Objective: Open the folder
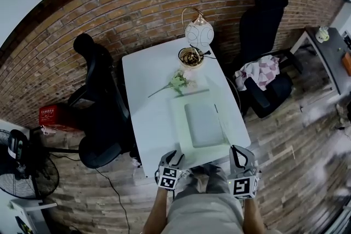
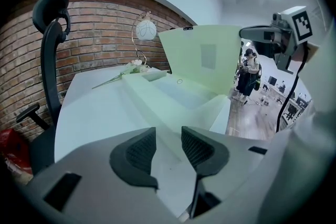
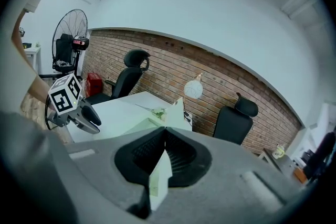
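while the pale green folder (image 1: 204, 124) lies flat on the near half of the white table (image 1: 145, 79), its cover (image 2: 202, 57) is up off the rest. in the left gripper view it stands as a tilted panel along the folder's right side.

the right gripper (image 3: 164, 136) is clamped tight on that cover. in its own view the two pads are pressed together with the thin green sheet pinched between them, and the sheet's edge pokes out toward the camera. from the head view that gripper (image 1: 241, 152) is at the table's near right corner, just beside the folder's right edge.

the left gripper (image 2: 168, 136) is at the near edge of the table, left of the other one, by the folder's near left corner. its jaws are a narrow gap apart with nothing pinched. you just see a pale surface under them, and i can't tell if that's folder or table, or whether the tips touch it.

the inside of the folder is showing, a flat greyish panel in the middle. further back on the table there's a flower sprig (image 1: 176, 83) just past the folder's far edge, and a lamp (image 1: 199, 34) with a round white shade at the far end. there's a black office chair (image 1: 98, 96) on the left of the table and another on the right, with a brick wall (image 1: 137, 3) behind all of it.
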